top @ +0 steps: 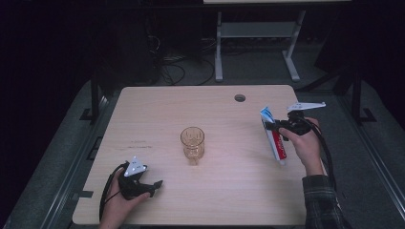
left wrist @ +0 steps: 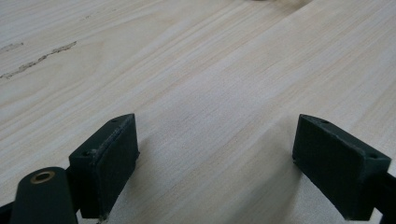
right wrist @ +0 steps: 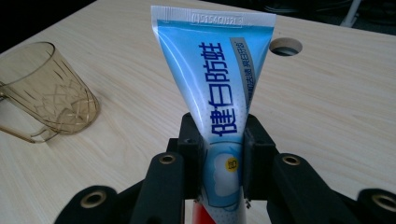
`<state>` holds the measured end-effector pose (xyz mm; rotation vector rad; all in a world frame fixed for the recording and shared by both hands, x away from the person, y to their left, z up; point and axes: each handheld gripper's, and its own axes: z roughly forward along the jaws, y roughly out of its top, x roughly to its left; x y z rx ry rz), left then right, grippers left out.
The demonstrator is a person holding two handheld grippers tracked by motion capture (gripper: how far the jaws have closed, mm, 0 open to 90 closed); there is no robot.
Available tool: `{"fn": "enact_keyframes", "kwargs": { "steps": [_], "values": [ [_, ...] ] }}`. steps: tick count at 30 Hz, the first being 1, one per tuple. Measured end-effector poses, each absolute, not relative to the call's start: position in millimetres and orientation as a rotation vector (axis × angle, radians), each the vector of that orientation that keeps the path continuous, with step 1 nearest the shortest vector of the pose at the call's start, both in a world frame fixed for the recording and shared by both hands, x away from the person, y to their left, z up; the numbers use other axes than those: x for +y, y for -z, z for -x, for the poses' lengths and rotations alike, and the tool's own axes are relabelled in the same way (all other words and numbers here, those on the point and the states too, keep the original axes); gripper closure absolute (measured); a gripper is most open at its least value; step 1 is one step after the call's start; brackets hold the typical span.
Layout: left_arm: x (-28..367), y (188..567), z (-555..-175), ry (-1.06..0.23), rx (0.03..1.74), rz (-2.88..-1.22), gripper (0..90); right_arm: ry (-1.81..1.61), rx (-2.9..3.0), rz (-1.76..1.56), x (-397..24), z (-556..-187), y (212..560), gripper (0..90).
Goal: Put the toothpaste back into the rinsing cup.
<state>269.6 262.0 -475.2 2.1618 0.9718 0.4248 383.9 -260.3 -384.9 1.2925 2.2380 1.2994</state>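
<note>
Nearest us, our left gripper (top: 155, 184) rests low on the table (top: 229, 191), jaws spread wide over bare wood. Beyond it stands the amber cup (top: 192, 144), mid-table. Our right gripper (right wrist: 219, 149) clamps a toothpaste tube (right wrist: 217, 84) at its middle, crimped end up, cap down; the cup lies to its left. Its own view reads the tube's print; the high view shows the cap (top: 282, 162).

Cup (top: 192, 143) mid-frame on table (top: 229, 191). Tube (top: 274, 136) at right, well apart from cup. Left gripper (top: 152, 186) lower left, low over table. Table hole (top: 239, 98) above cup, toward the right.
</note>
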Motion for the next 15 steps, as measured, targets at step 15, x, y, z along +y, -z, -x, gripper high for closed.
{"fn": "enact_keyframes", "kwargs": {
  "steps": [15],
  "values": [
    [262.0,475.2,-269.6,-0.425,0.972,-2.161,13.4,-1.435,2.195,-1.217,-252.8,-377.0,373.0,72.8]
  ]
}}
